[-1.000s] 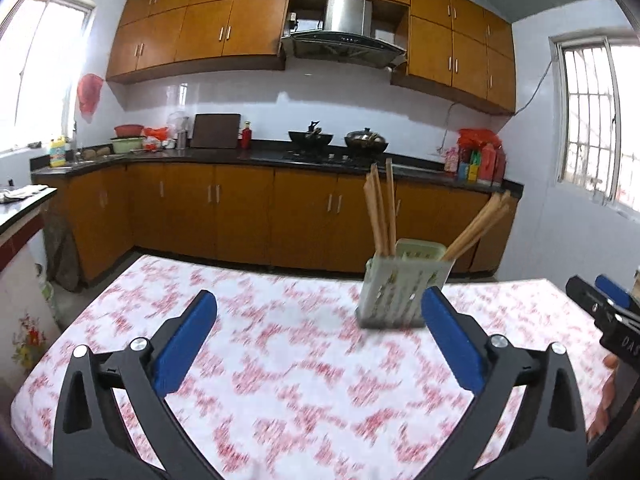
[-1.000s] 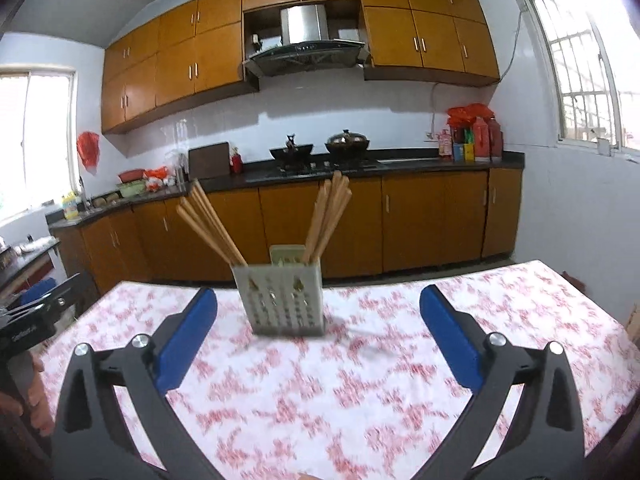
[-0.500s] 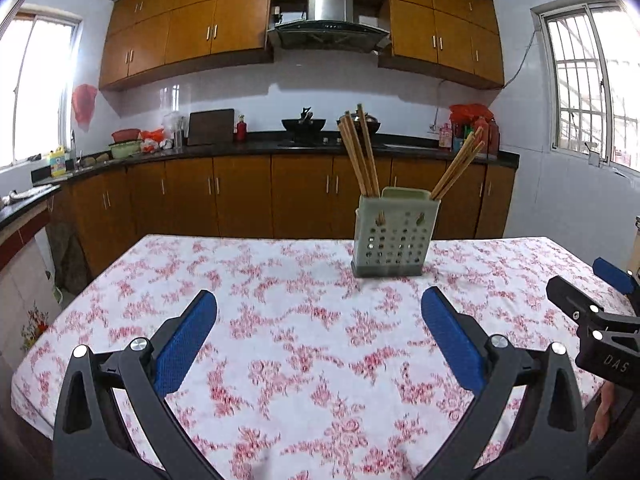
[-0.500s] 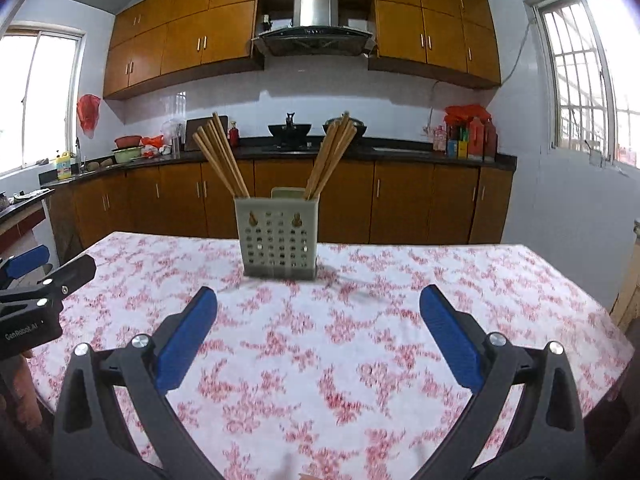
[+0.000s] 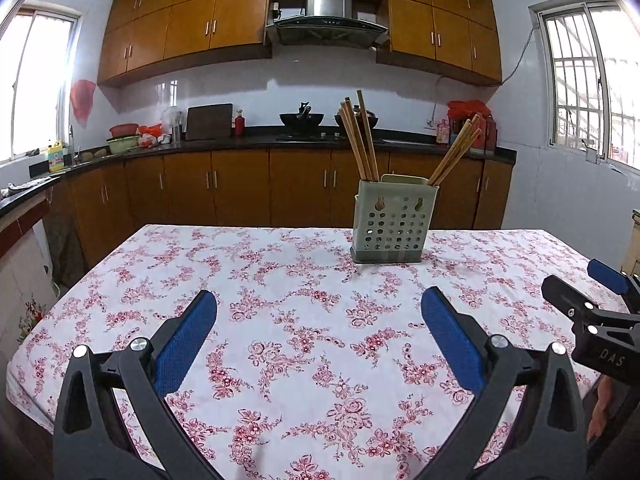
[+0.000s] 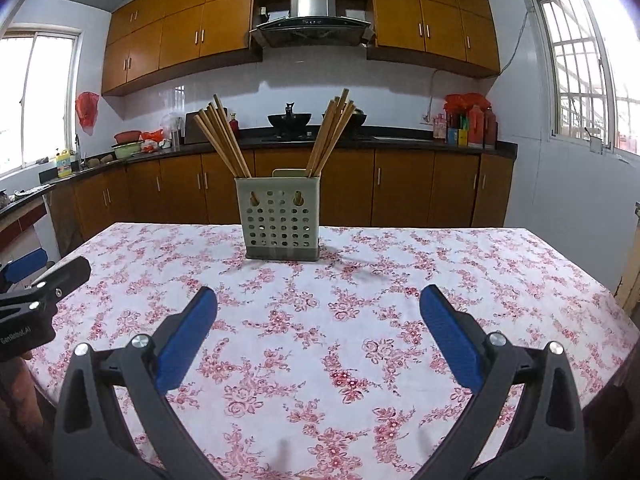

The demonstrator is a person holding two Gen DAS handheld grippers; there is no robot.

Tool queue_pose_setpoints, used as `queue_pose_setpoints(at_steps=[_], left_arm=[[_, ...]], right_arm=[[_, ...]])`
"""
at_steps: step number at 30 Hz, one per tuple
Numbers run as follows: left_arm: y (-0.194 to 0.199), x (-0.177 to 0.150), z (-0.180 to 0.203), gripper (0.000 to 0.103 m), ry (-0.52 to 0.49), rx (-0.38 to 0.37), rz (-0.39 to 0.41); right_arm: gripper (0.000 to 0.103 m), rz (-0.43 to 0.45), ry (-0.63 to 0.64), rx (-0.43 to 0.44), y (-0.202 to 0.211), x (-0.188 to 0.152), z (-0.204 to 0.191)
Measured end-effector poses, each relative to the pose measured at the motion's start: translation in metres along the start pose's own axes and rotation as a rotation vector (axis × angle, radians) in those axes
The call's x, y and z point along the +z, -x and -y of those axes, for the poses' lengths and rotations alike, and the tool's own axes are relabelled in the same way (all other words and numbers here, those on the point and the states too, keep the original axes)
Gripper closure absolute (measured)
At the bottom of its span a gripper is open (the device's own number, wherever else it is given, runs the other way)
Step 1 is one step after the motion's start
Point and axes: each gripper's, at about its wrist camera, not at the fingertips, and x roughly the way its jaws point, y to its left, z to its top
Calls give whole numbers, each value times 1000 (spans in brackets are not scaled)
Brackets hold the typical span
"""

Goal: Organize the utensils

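Two chopstick bundles (image 6: 224, 140) splay from a perforated grey-green holder (image 6: 282, 220).

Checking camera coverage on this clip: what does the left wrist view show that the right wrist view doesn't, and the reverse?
Only the left wrist view shows the right claw at its right edge, open and empty. Only the right wrist view shows the left claw at its left edge, open too. Both share the perforated utensil holder standing on the floral tablecloth, with two bundles of chopsticks leaning apart in it, and the kitchen counter behind.
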Motion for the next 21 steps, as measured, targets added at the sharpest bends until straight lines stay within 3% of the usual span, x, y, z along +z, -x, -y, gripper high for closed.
queue_pose_setpoints(at_steps=[21], left_arm=[[-3, -4, 2, 2, 9, -1, -28]], right_arm=[[4, -13, -13, 2, -3, -2, 1]])
